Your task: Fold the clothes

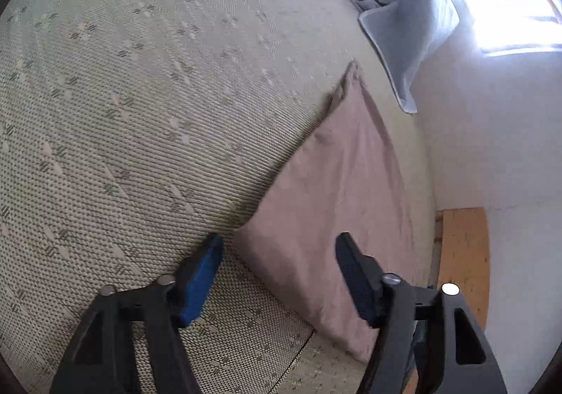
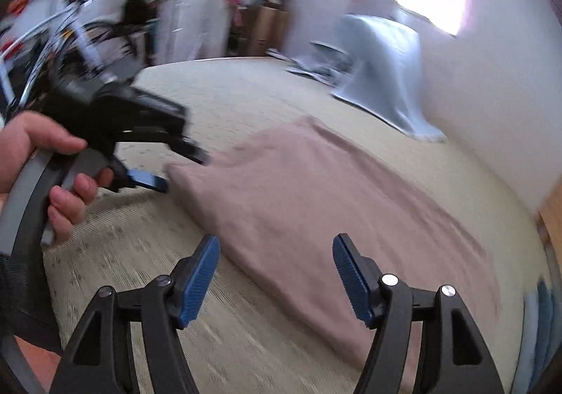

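Note:
A folded dusty-pink cloth lies flat on the beige woven bed cover; it also shows in the right wrist view. My left gripper is open and empty, just above the cloth's near corner. In the right wrist view the left gripper sits at the cloth's left corner, held by a hand. My right gripper is open and empty, above the cloth's near edge. A crumpled pale-blue garment lies further off by the wall, also in the right wrist view.
A white wall runs along the bed's right side, with bright windows above. A wooden floor strip shows beside the bed. A bicycle, cardboard boxes and clutter stand past the bed's far left edge.

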Motion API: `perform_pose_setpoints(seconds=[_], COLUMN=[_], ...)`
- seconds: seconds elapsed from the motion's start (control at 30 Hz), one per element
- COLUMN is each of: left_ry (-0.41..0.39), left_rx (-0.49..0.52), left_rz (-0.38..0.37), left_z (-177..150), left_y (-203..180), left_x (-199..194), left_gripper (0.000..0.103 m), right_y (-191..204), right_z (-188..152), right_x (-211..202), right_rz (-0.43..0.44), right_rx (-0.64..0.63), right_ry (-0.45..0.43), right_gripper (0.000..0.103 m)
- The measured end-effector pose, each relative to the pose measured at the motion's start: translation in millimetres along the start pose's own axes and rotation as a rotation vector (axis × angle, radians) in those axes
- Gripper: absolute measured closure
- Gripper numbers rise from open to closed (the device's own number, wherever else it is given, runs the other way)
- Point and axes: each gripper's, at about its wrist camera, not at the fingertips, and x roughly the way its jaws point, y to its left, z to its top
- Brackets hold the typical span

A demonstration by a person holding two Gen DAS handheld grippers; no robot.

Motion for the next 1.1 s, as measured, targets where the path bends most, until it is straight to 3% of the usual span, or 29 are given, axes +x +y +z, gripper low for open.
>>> perform_pose_setpoints(seconds=[0.03,0.1,0.23,0.43,0.73,0.8,0.87,0.93,1.1], left_ry=[0.012,0.048,0.067,0.055,0.068,0.068,0.074,0.076,0.059], left_rx=[-0.009,-0.033,-0.067,-0.058,-0.036,-0.041,-0.047,-0.054,-0.088], left_rz=[0.006,0.008,-0.037,-0.137,-0.195,-0.202,-0.215,-0.228,-0.273], left_z=[1,2,5,8,11,12,12,13,16], left_y=[1,3,2,-13,-27,-28,-30,-32,-36], left_x=[3,10,15,2,4,6,9,11,14], left_gripper=[0.066,0.084,0.098,0.101,0.101,0.101,0.101,0.101,0.095], right_y=[10,22,51,87,89,88,87,82,67], right_z=[6,7,13,9,12,10,10,13,24], right_x=[8,18,47,74,102,108,115,118,112], right_rz=[0.008,0.020,0.031,0.032,-0.048,-0.047,-0.049,-0.051,-0.016], right_rx=[-0.036,-0.096,-0.248,-0.428,-0.457,-0.471,-0.480,-0.456,-0.384], right_ry=[-0.002,-0.001,0.012,0.008,0.013,0.027,0.048,0.061,0.054], right_gripper=[0.032,0.032,0.031,0.030,0.031,0.041,0.075,0.095,0.099])
